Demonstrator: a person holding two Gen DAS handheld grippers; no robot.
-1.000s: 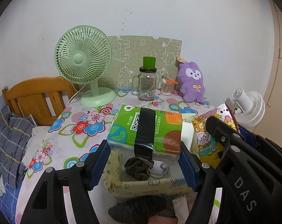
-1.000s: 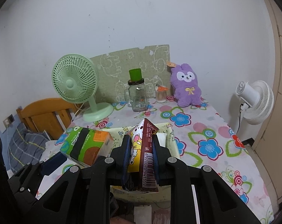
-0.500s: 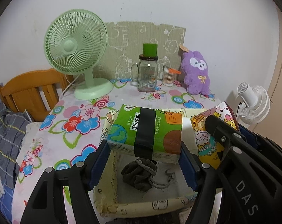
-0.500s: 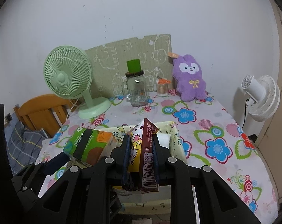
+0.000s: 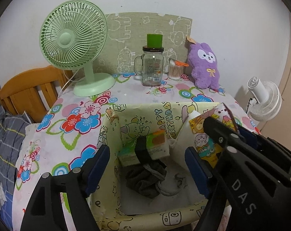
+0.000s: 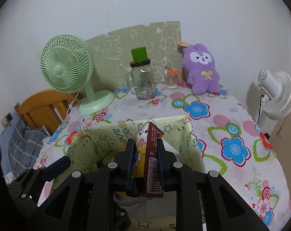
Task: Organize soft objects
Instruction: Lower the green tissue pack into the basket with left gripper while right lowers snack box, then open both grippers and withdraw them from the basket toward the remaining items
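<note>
Left wrist view: tissue pack, light and squashy, lies released in box under just-opened left gripper; snack packet, crinkly, is pinched mid-body by right gripper.

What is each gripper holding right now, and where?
Left gripper: nothing; its jaws just opened, tissue pack in the box. Right gripper: snack packet, clamped across its flat sides.

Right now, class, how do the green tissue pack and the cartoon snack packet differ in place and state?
The green tissue pack lies loose inside the yellow fabric box; the cartoon snack packet stands upright above it. The left gripper, whose jaws have just been opening, has let the tissue pack go, while the right gripper clamps the snack packet. Both are soft printed packages.
</note>
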